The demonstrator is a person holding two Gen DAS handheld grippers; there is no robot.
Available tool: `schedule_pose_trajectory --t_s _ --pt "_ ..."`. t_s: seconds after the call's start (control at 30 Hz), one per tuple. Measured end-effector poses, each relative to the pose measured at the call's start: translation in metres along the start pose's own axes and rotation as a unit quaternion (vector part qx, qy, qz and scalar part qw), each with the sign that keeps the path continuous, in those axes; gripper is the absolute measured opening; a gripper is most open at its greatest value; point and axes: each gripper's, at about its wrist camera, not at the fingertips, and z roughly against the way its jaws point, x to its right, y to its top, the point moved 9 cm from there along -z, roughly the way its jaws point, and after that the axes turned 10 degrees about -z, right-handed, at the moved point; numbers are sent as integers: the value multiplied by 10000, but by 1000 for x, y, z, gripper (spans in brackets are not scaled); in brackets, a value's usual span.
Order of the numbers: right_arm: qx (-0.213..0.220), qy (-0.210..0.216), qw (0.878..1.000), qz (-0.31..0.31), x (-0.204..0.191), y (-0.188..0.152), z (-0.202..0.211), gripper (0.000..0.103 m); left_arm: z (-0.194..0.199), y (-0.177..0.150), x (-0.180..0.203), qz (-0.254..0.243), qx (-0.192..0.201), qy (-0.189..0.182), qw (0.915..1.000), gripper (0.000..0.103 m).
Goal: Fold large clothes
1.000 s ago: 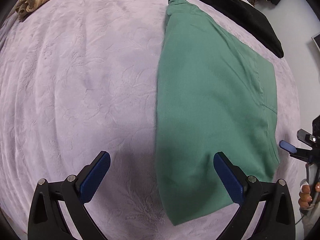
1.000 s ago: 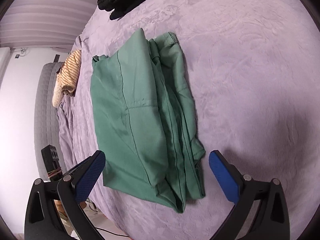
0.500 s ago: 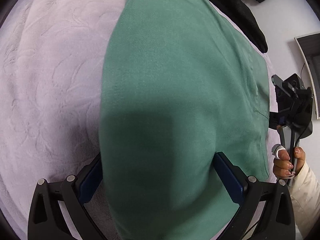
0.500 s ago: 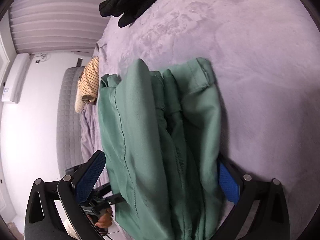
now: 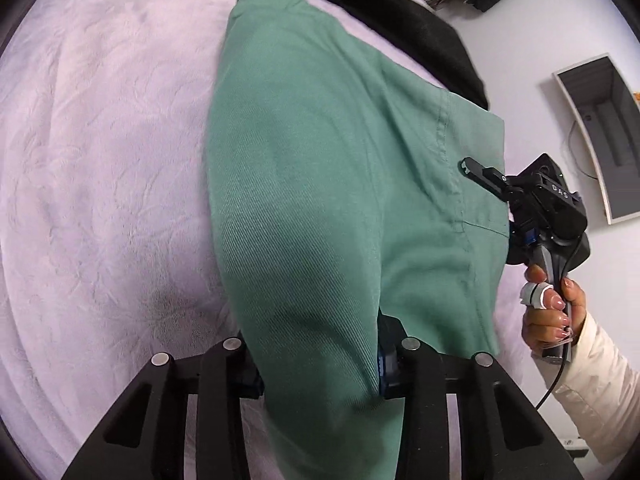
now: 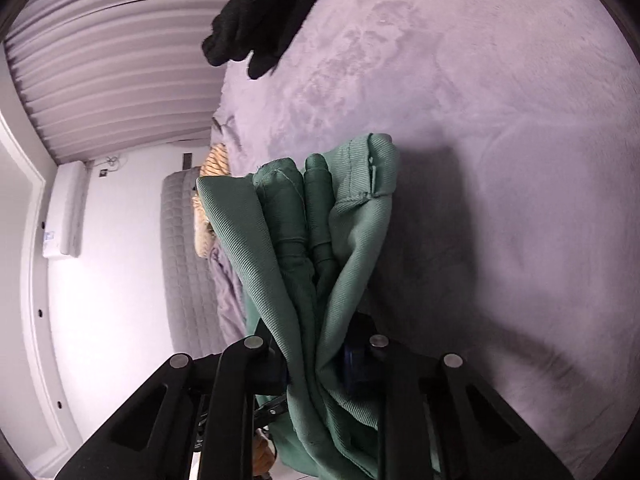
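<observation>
left tongs: clamped on near corner of the green trousers.
right tongs: clamped on the stacked layers of the same near edge; also seen at the right in the left wrist view.
trousers: already folded narrow, on the purple bed, near end lifted.
axis: long axis runs straight away from both tongs; far end rests near the black garment.
nearer hand: neither, both grip the same short edge.
next (judgement): carry near edge forward over far end, halving the length.
risk: loose layers could slip.
</observation>
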Motion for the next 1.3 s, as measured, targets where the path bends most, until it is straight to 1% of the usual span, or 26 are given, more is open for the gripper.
schedule_pose_trajectory --t_s 0.1,0.17,0.23,0.37,0.47,0.53,0.6,0.63,0.67,0.7,0.73,0.8,0.83,0.87,0.9,0.93,0.97,1.0,1.03,1.07,1.13,1.17,1.2,1.23,1.27,1.3 --pt "-9 261 9996 61 -23 -19 6 21 24 -3 9 -120 111 -177 9997 39" --pt "6 328 9994 143 -37 -32 12 21 44 -11 13 -236 169 -252 9993 39" --pt "12 361 9991 215 -52 -53 14 21 62 -21 14 -334 205 -331 9987 39" --pt "-36 364 9991 220 -64 -100 14 21 101 -59 6 -418 62 -385 9984 39" --pt "-152 307 9994 53 -51 -145 3 21 122 -105 -11 -448 -211 -251 9985 39" --pt "-229 286 9993 -122 -30 -179 -11 21 127 -140 -26 -392 -409 -140 9983 39" --pt "-296 191 9987 -359 -4 -201 -29 21 125 -172 -42 -330 -652 47 9973 41" --pt "-338 58 9982 -497 13 -212 -41 21 120 -188 -52 -285 -780 207 9963 45" --pt "-372 -158 9975 -572 32 -220 -50 21 113 -203 -64 -234 -894 432 9948 47" --pt "-372 -393 9965 -630 47 -222 -60 21 107 -215 -75 -174 -994 632 9929 51" --pt "-283 -609 9952 -707 59 -223 -64 24 105 -223 -82 -52 -1054 681 9921 53" --pt "-44 -847 9921 -920 71 -219 -61 39 113 -227 -85 171 -944 485 9942 53" --pt "5 -963 9908 -953 71 -220 -57 62 119 -224 -83 122 -907 460 9947 53" --pt "109 -1154 9900 -806 67 -222 -49 74 126 -221 -81 19 -869 465 9951 53" --pt "190 -1340 9889 -609 62 -224 -42 74 134 -217 -81 -68 -809 479 9955 53" --pt "322 -1660 9850 -343 57 -227 -31 74 144 -215 -83 -122 -702 493 9962 53" --pt "473 -1896 9806 -150 51 -227 -23 74 152 -206 -86 -133 -550 542 9969 53" --pt "659 -2052 9765 84 42 -230 -13 73 158 -196 -92 -124 -403 627 9971 53" --pt "759 -1997 9767 223 35 -234 -7 68 163 -183 -103 -92 -276 744 9968 53" --pt "778 -1876 9787 282 27 -237 -6 58 167 -176 -115 -32 -194 880 9959 53" --pt "606 -1610 9847 286 20 -246 -11 54 170 -169 -135 97 -115 1025 9946 53" --pt "503 -1658 9845 275 22 -247 -20 54 168 -167 -144 110 -111 1108 9937 53" --pt "404 -1887 9809 248 30 -247 -29 54 161 -163 -147 73 -146 1223 9924 53" --pt "321 -2050 9780 209 38 -246 -36 52 160 -165 -155 6 -171 1280 9916 53" --pt "270 -2157 9760 144 47 -244 -45 30 157 -163 -155 -61 -188 1348 9907 53" --pt "246 -2195 9753 73 49 -241 -48 14 143 -153 -142 -112 -208 1401 9899 53"
